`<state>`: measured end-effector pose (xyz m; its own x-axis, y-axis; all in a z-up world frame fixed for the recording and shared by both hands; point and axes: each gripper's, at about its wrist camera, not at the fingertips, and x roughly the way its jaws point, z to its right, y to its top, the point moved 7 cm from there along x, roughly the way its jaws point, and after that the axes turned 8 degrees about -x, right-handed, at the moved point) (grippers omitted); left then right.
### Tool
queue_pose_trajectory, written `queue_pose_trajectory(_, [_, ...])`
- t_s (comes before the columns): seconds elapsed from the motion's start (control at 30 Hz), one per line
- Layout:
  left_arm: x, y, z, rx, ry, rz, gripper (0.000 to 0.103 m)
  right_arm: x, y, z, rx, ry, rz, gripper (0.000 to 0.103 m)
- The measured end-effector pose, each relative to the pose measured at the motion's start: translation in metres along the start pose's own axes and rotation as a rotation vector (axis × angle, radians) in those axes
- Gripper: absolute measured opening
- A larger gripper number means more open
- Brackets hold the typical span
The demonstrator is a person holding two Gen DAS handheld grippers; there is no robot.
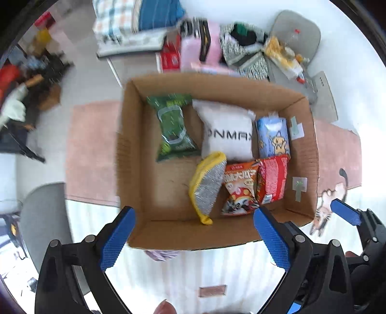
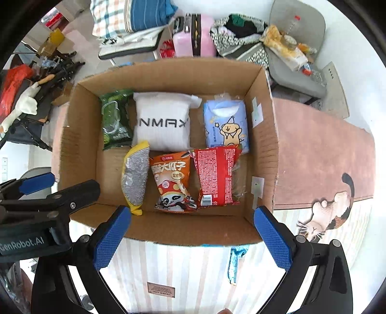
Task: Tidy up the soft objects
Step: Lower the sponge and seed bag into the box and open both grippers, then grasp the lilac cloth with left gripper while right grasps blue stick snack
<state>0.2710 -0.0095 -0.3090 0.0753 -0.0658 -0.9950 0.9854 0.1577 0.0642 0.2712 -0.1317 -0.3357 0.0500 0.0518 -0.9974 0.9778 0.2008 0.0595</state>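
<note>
An open cardboard box [image 1: 217,83] [image 2: 168,70] lies below both grippers. It holds a green wipes pack [image 1: 172,126] [image 2: 115,119], a white lettered pouch [image 1: 226,131] [image 2: 161,120], a blue tissue pack [image 1: 273,137] [image 2: 225,124], a yellow-and-silver scrub pad [image 1: 208,184] [image 2: 135,176], an orange panda snack bag [image 1: 240,187] [image 2: 172,181] and a red snack bag [image 1: 272,180] [image 2: 214,176]. My left gripper [image 1: 194,213] hangs open over the box's near wall with nothing between its fingers. My right gripper [image 2: 192,212] is open too, empty, close beside the left.
The box rests on a pink mat [image 2: 320,149] beside a cat-print cloth [image 2: 330,207]. A teal item [image 2: 237,253] and a lilac item [image 1: 161,254] peek out at the box's near side. Behind stand a pink suitcase [image 2: 193,36], folded plaid fabric [image 2: 115,19] and a cluttered grey chair [image 2: 296,55].
</note>
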Motion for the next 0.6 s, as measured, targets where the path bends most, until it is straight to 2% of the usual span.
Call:
queue_pose_trajectory(0.2, [-0.038, -0.025, -0.018, -0.048, -0.003, 0.123, 0.100, -0.038, -0.024, -0.011, 0.012, 0.057, 0.116, 0.103])
queue_pose_trajectory(0.3, [-0.041, -0.056, -0.037, -0.091, 0.019, 0.177, 0.100, -0.046, -0.056, 0.004, 0.058, 0.062, 0.176, 0.103])
queue_pose_trajectory(0.37, [-0.030, -0.080, -0.052, -0.121, 0.068, 0.191, 0.100, -0.041, -0.080, 0.018, 0.090, 0.047, 0.176, 0.103])
queue_pose_trajectory(0.4, [-0.018, -0.092, -0.061, -0.142, 0.078, 0.170, 0.100, -0.032, -0.096, 0.030, 0.116, 0.034, 0.168, 0.103])
queue_pose_trajectory(0.53, [0.041, -0.119, -0.085, -0.230, 0.030, 0.028, 0.100, 0.015, -0.135, 0.064, 0.182, -0.005, 0.089, 0.103])
queue_pose_trajectory(0.6, [0.069, -0.125, -0.097, -0.289, -0.005, -0.036, 0.089, 0.044, -0.145, 0.080, 0.223, 0.012, 0.042, 0.100])
